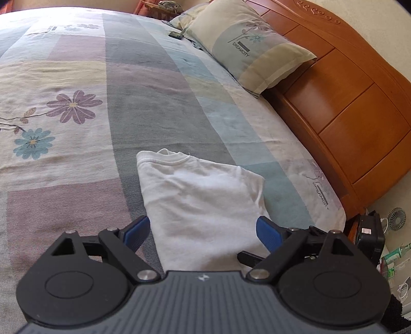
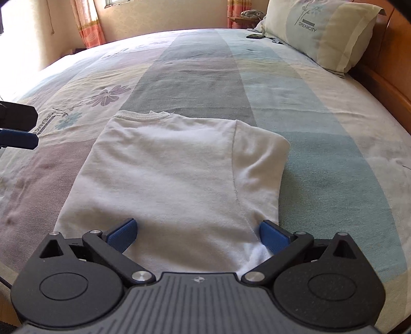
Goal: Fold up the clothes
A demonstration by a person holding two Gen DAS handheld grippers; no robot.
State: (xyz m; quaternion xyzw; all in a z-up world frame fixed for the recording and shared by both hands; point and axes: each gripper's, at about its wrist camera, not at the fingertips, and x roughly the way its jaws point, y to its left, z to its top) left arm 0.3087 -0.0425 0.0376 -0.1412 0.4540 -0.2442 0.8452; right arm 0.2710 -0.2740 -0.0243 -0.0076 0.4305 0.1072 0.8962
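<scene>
Beyond the folded white shirt (image 2: 169,174), past both claws' (image 1: 203,231) wide-apart jaws, lie a pillow (image 1: 254,48) and phone (image 1: 176,35).

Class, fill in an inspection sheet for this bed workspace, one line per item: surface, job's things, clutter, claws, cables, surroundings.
Surface: bedspread, patchwork with flowers, lying smooth.
Job's things: white T-shirt, partly folded, collar away from the cameras.
Clutter: small dark object beside the pillow.
Claws: left claw open over the shirt; right claw open over its near end; neither grips.
Cables: nothing seen.
Surroundings: wooden headboard, curtains, small fan beside the bed.
</scene>
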